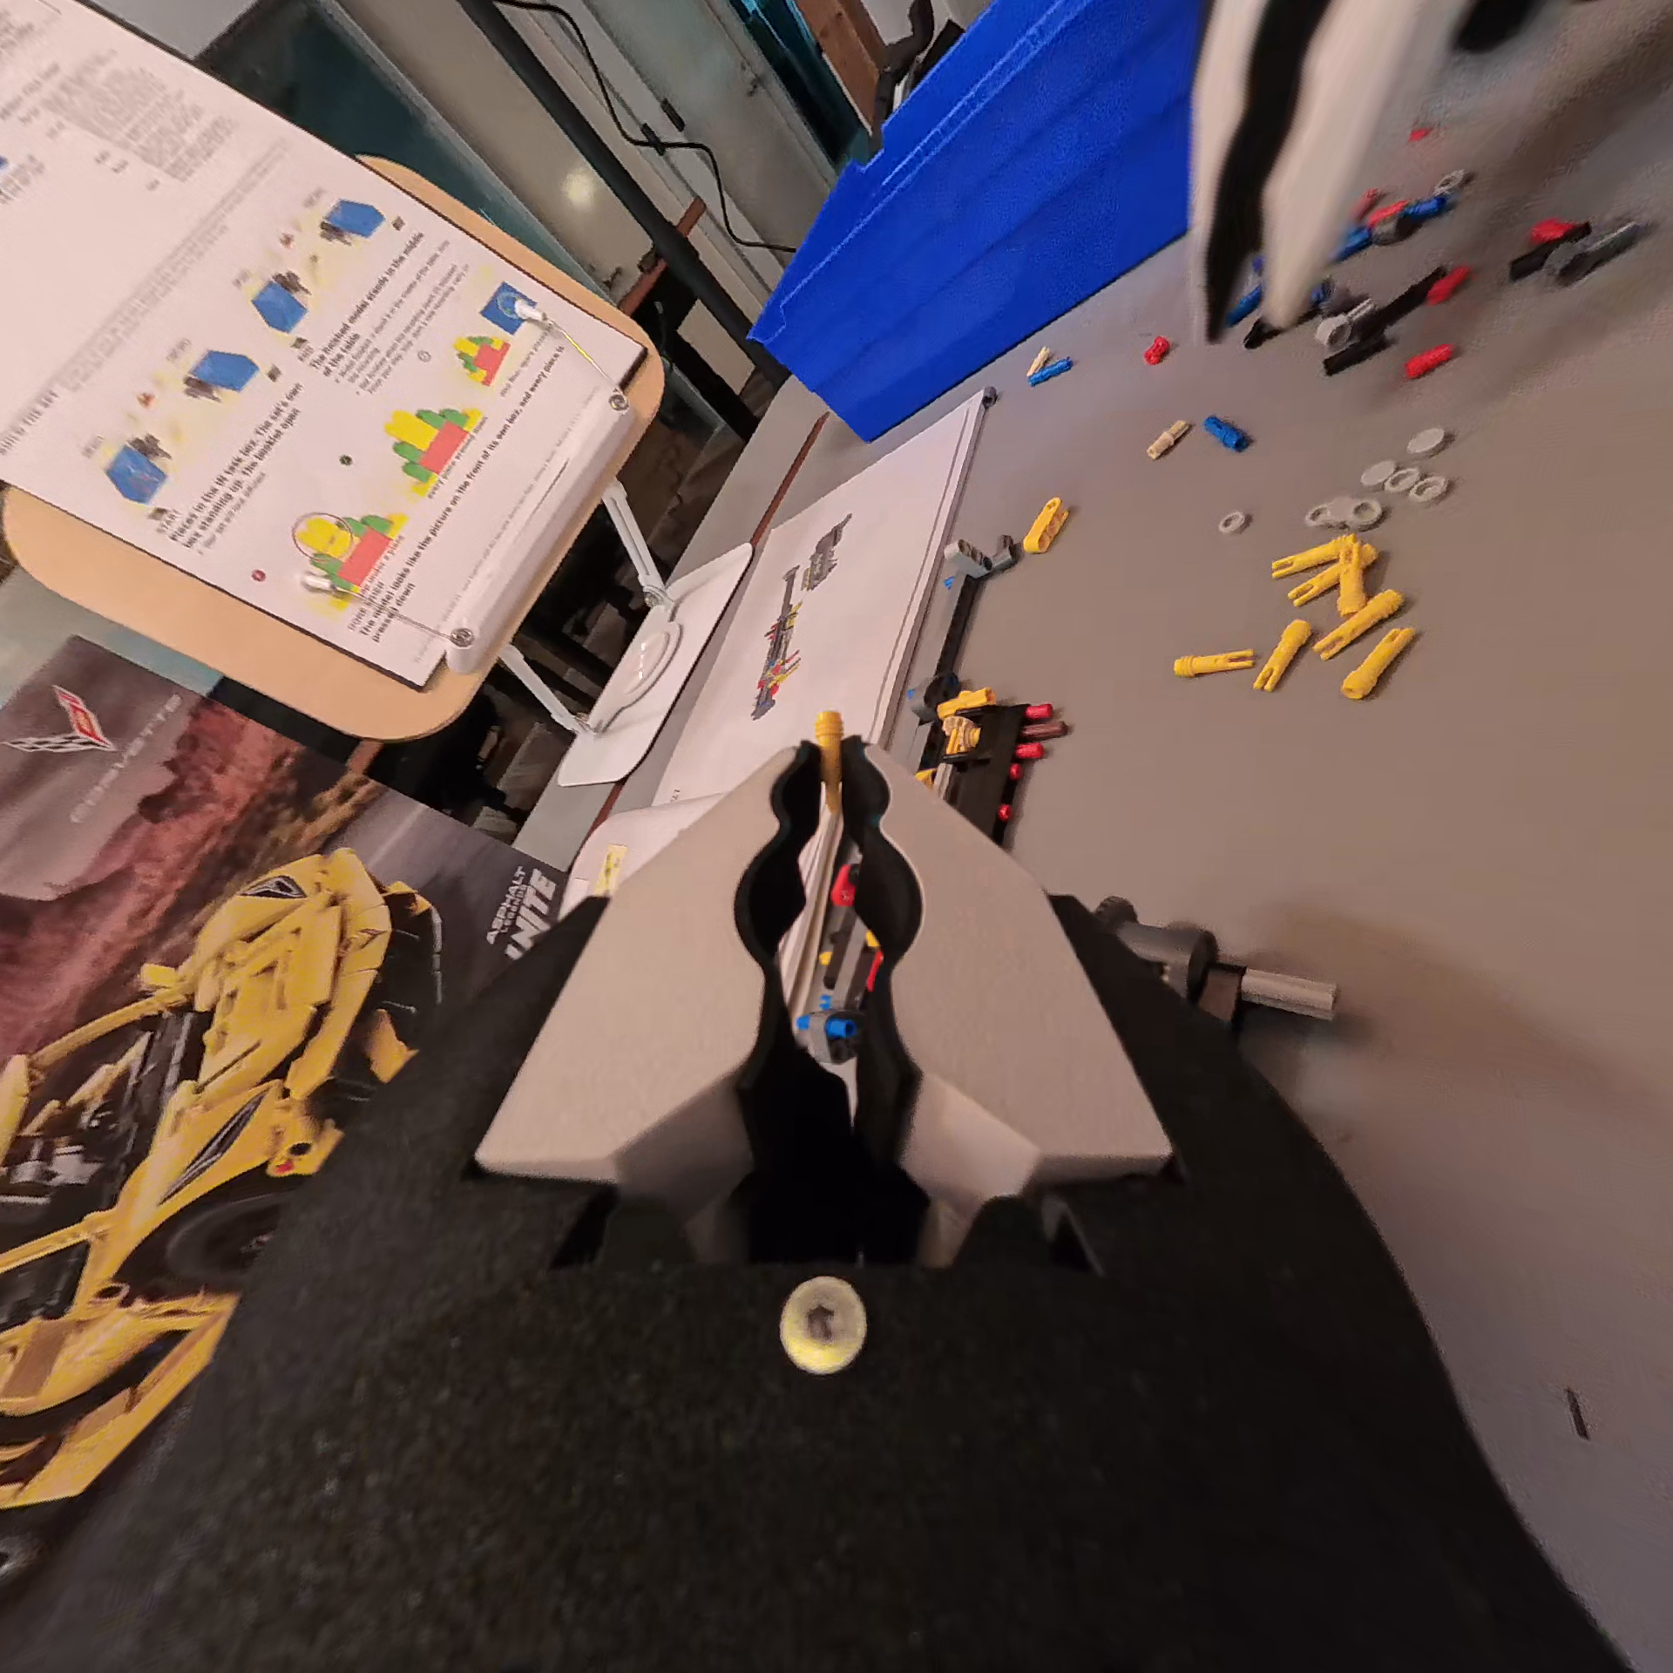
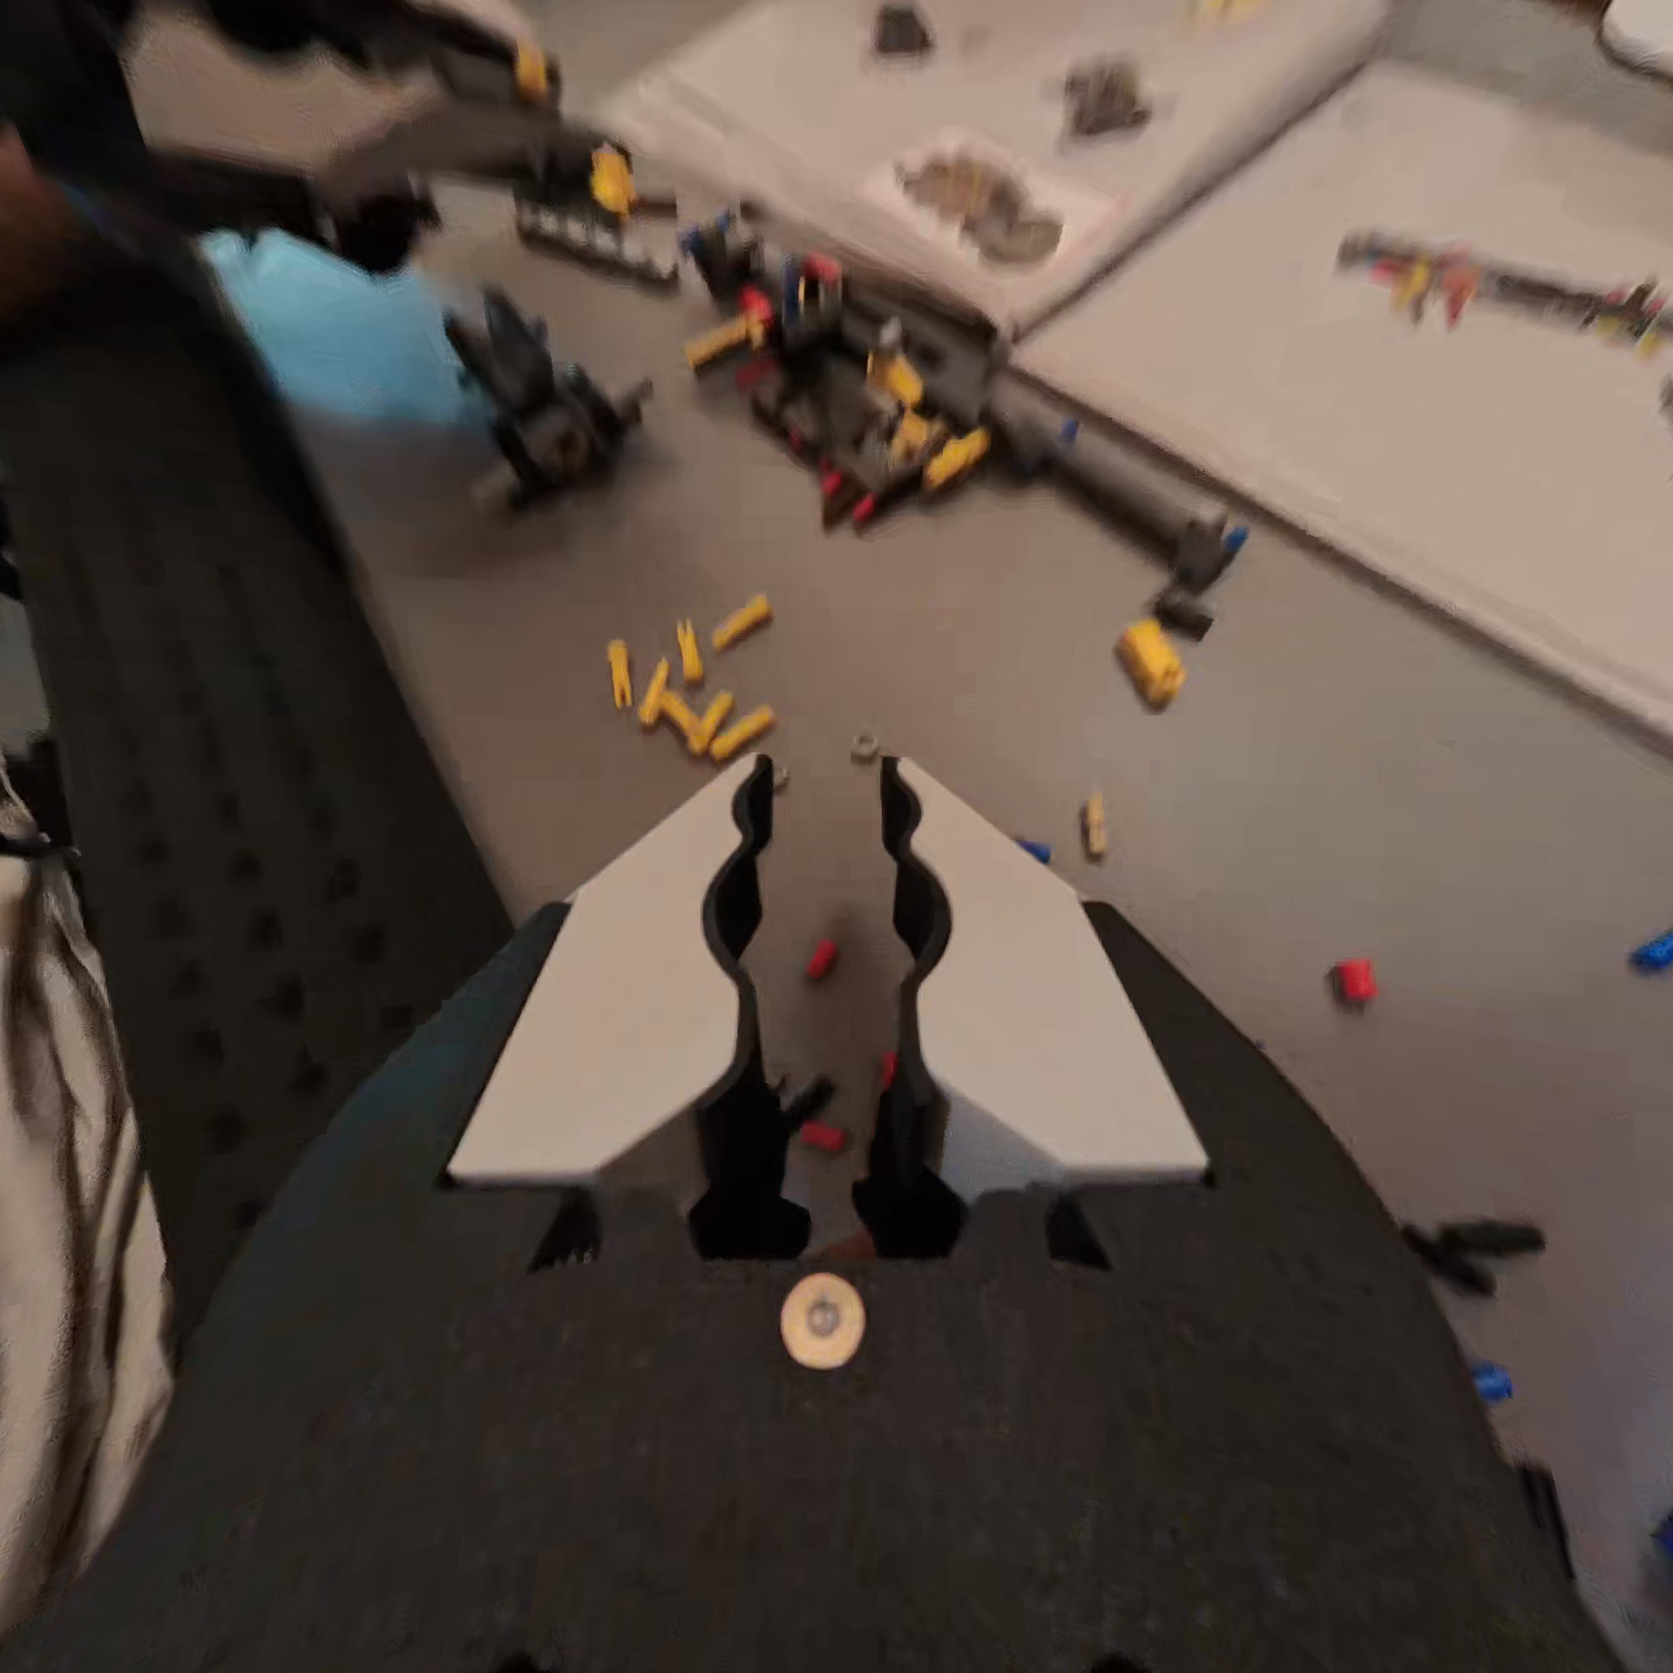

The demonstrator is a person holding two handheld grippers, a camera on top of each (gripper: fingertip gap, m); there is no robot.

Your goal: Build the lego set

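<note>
Left gripper (image 1: 828,769) pinched a yellow pin (image 1: 829,747) upright at its tips, long axis along the fingers, just short of the black-and-yellow assembly (image 1: 973,751) ahead and slightly right, while the right gripper (image 2: 826,769) hung part-open and empty farther off.

A grey table top (image 1: 1267,905) filled the near and right of the left wrist view, lit warmly and evenly. At its far edge stood a blue plastic bin (image 1: 987,226). To the left, off the table edge, a white stand (image 1: 652,670) held a tan board (image 1: 507,652) carrying a printed sheet. Behind it a dark slanted post (image 1: 634,190) and a black cable (image 1: 625,118) crossed a pale wall with a soft reflected light spot (image 1: 579,188). In the right wrist view, a black perforated panel (image 2: 226,815) lay along the table's left side.
</note>
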